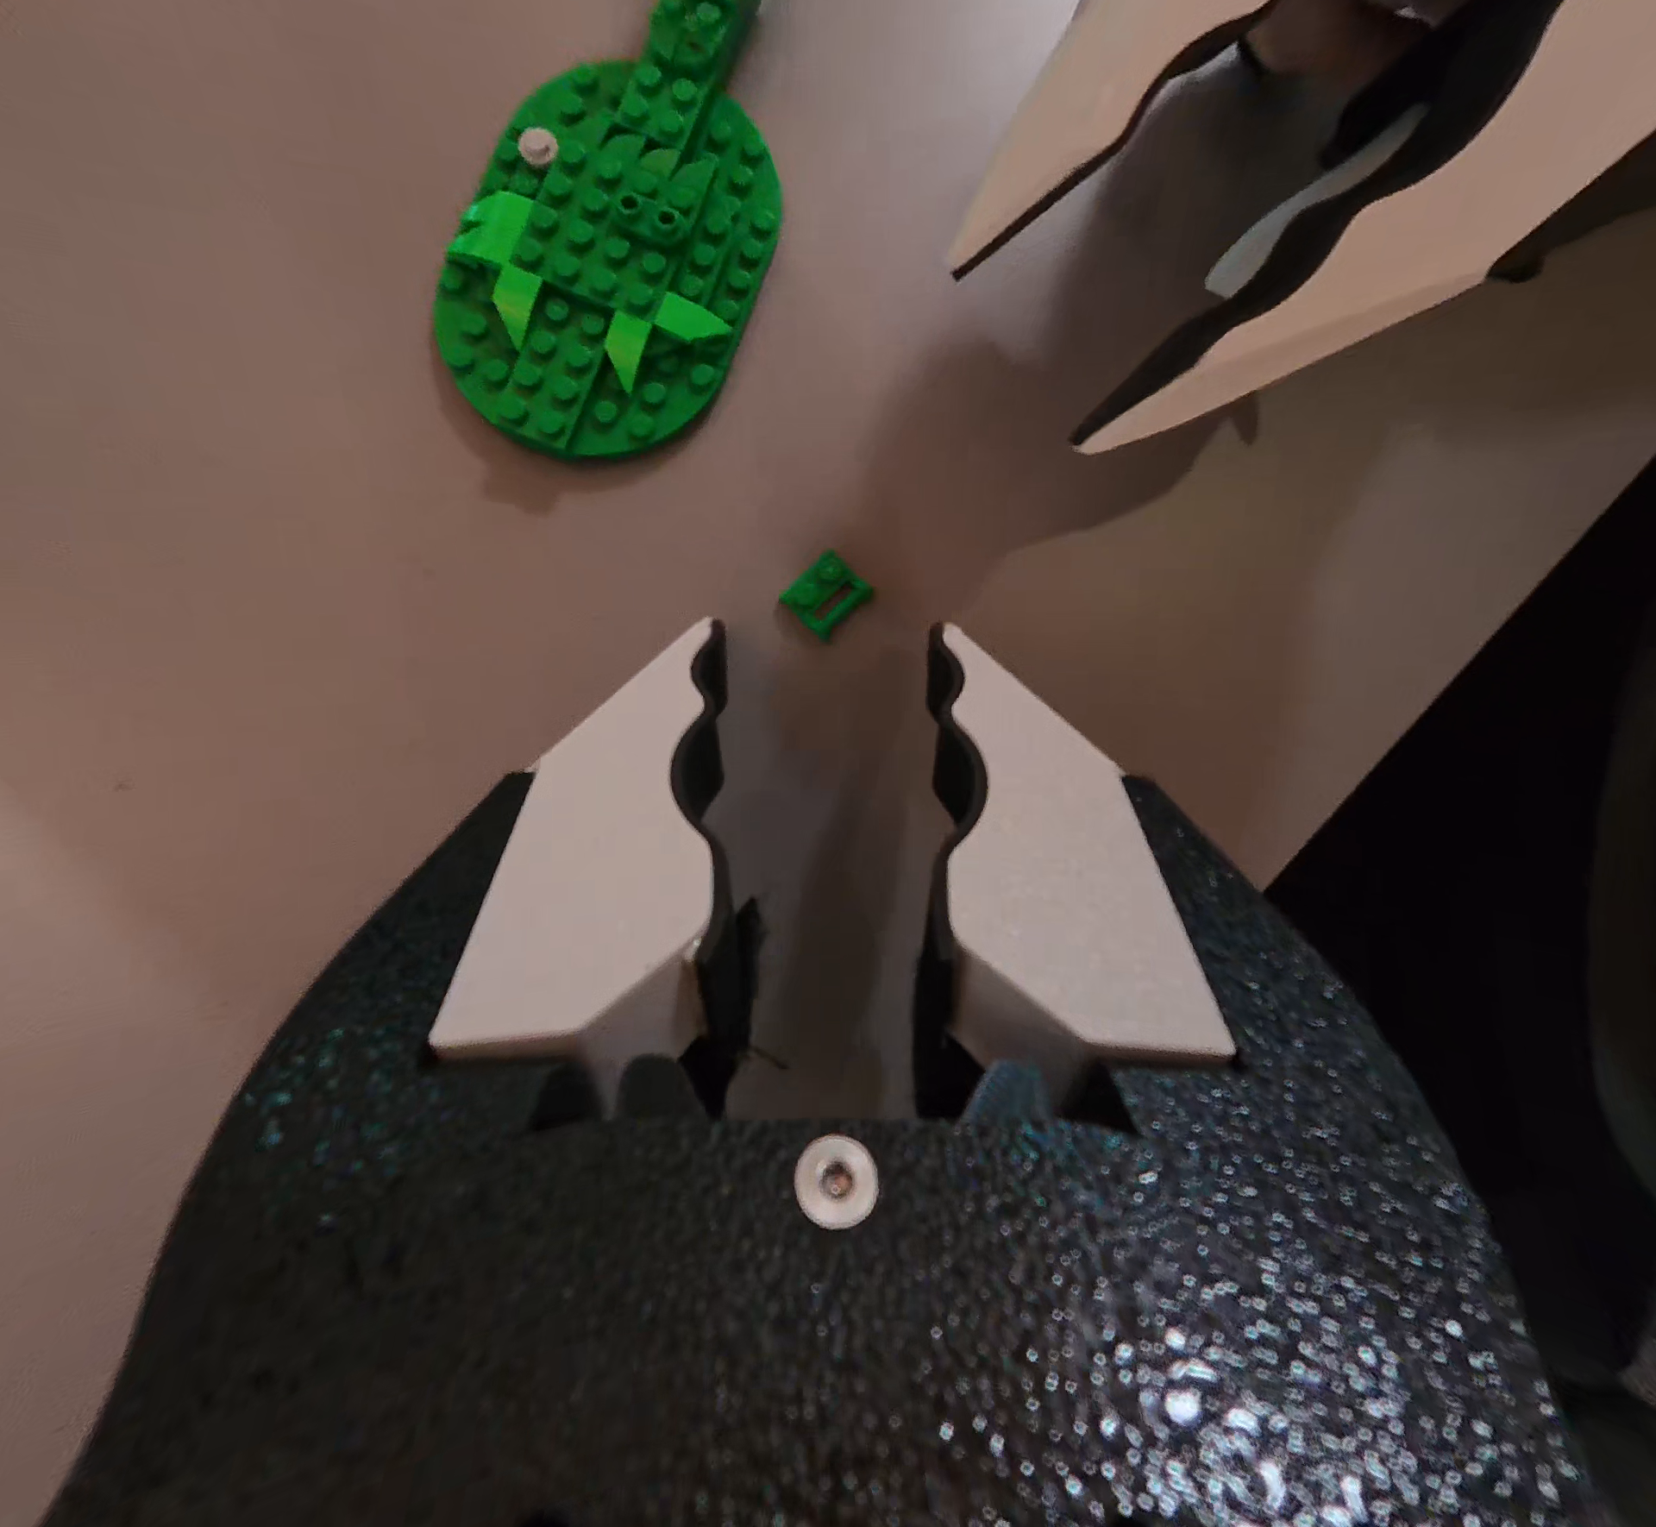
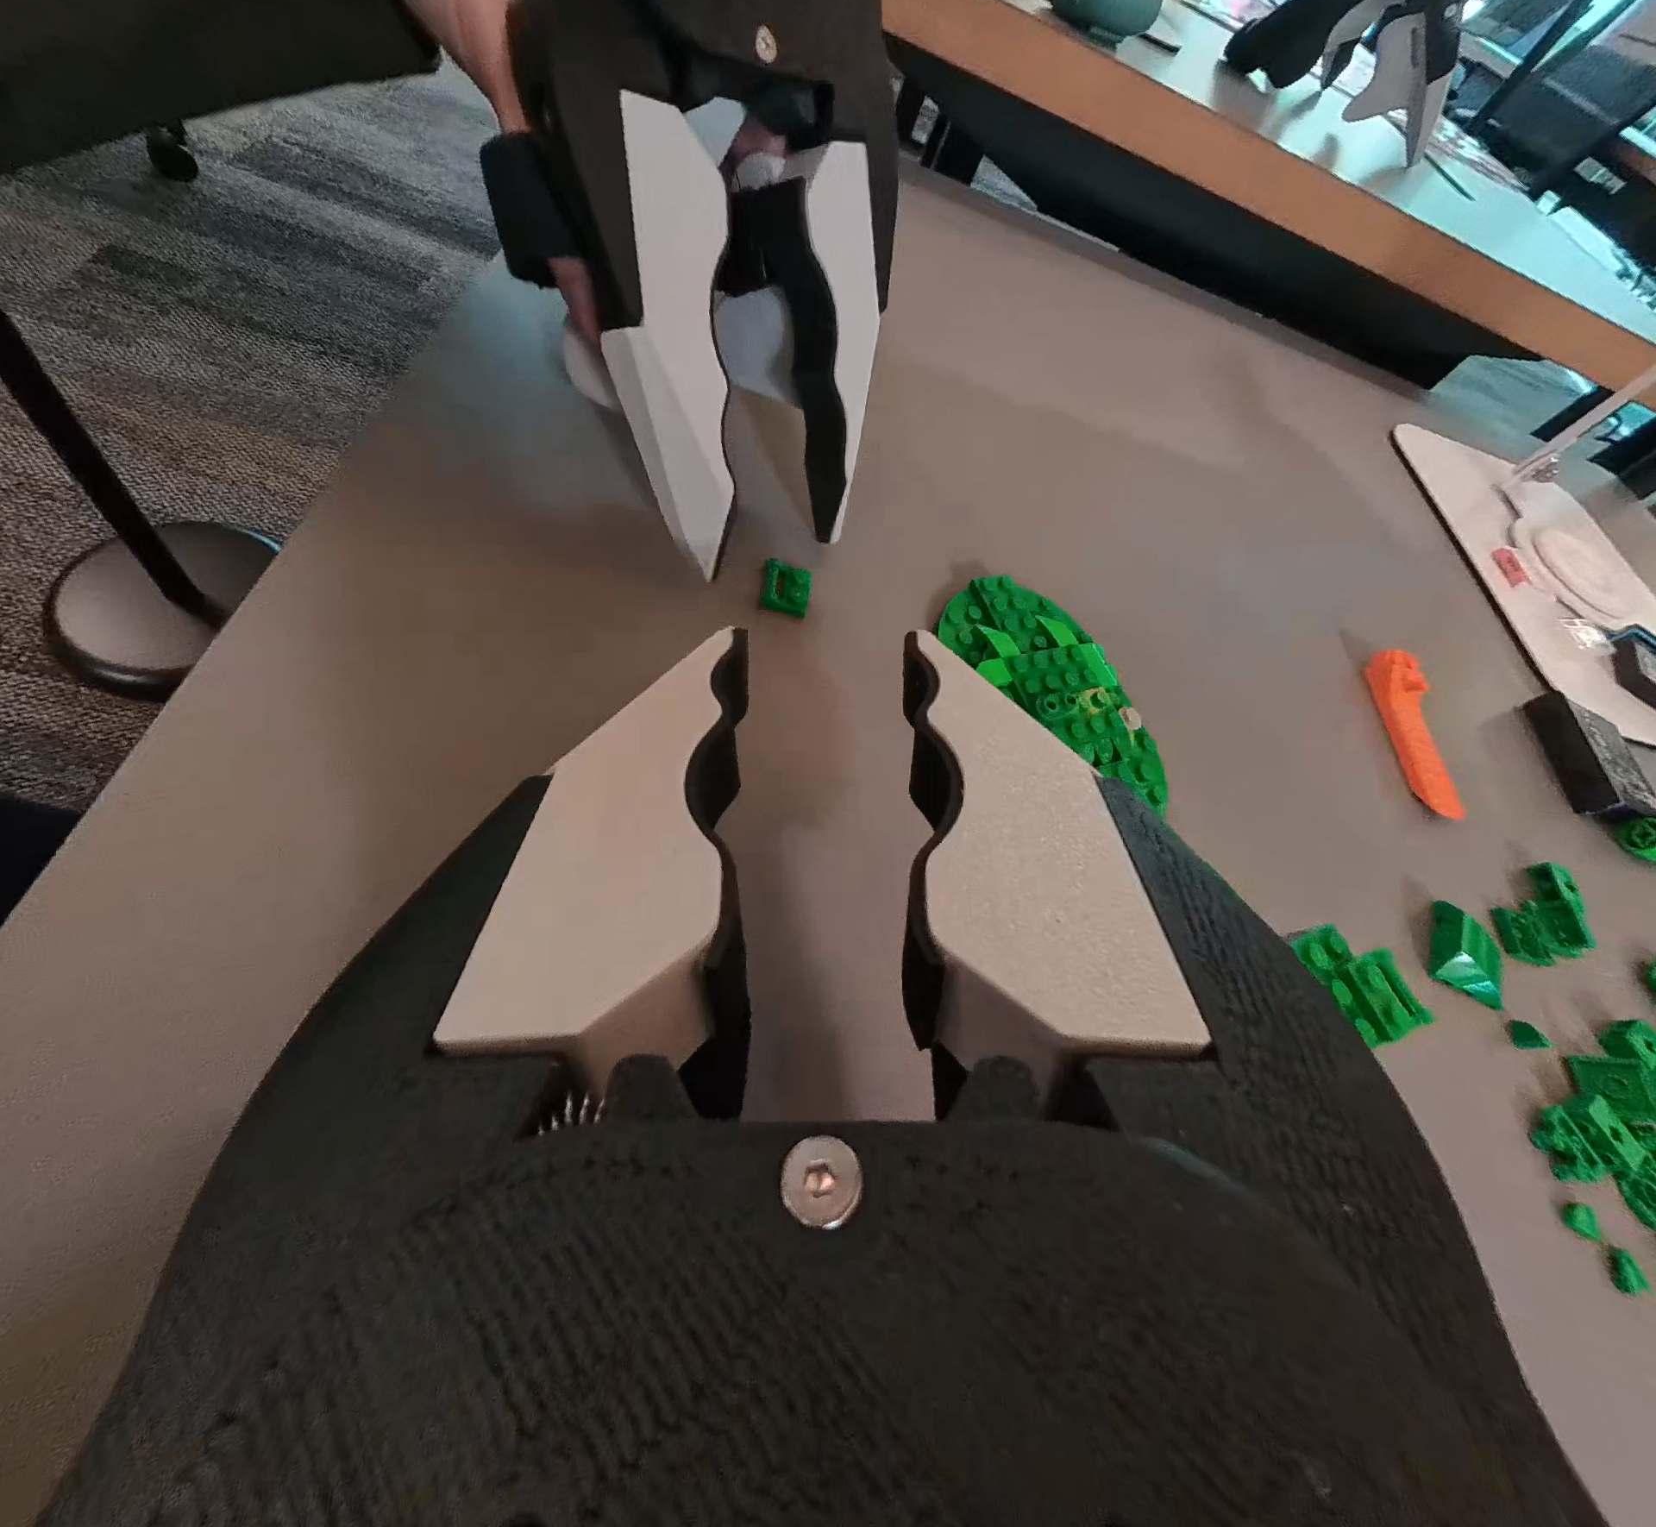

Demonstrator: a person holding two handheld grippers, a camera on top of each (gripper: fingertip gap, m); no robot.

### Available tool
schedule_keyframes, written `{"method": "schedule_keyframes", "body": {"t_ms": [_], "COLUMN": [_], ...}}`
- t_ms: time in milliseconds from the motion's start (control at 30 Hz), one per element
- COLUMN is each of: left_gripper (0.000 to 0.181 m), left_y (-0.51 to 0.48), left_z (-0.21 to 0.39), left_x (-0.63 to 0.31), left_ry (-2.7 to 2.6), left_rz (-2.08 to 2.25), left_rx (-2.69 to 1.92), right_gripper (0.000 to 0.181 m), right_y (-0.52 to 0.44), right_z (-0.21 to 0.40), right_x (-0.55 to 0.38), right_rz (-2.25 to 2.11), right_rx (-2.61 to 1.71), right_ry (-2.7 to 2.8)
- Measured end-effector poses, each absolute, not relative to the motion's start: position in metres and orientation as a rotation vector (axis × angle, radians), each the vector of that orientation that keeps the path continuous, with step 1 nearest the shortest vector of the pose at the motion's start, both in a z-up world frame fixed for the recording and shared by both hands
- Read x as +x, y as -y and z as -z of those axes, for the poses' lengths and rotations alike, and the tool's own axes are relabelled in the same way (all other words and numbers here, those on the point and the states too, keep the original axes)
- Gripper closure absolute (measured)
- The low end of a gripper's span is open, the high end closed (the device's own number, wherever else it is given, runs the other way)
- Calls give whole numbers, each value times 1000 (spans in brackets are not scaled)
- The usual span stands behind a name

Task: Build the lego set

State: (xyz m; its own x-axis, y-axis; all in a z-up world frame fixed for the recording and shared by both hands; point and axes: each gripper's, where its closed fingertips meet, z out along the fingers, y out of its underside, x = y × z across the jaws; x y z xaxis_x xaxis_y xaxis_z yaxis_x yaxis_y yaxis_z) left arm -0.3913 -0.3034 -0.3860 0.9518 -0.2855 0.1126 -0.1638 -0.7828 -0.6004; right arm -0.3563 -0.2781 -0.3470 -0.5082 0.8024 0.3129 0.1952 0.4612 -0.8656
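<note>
A small green clip plate (image 1: pixel 826 592) lies alone on the grey table, just beyond the tips of my left gripper (image 1: pixel 826 632), which is open and empty and points down at it. In the right wrist view the same piece (image 2: pixel 786 585) sits just below the left gripper (image 2: pixel 769 554). My right gripper (image 2: pixel 824 634) is open and empty, a short way from the piece; it also shows in the left wrist view (image 1: pixel 1017 355). The green oval studded base (image 1: pixel 609 265) with leaf slopes lies flat nearby, and in the right wrist view the base (image 2: pixel 1048 677) sits partly behind my right finger.
An orange brick separator (image 2: pixel 1411 735) and a black block (image 2: pixel 1595 758) lie to the right. Several loose green pieces (image 2: pixel 1568 1036) are scattered at the right edge. A white mat (image 2: pixel 1479 516) lies at the far right. The table edge (image 2: pixel 269 588) runs along the left. The gap from one gripper's tips to the other's is roughly 6 cm.
</note>
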Motion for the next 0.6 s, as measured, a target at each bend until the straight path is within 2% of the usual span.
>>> {"method": "schedule_keyframes", "body": {"t_ms": [600], "left_gripper": [133], "left_y": [315], "left_z": [379], "left_x": [-353], "left_ry": [-334], "left_rz": [534], "left_rx": [-2500], "right_gripper": [151], "right_y": [278], "right_z": [359], "right_x": [-350], "right_rz": [-933], "right_rx": [-888], "right_ry": [1999]}}
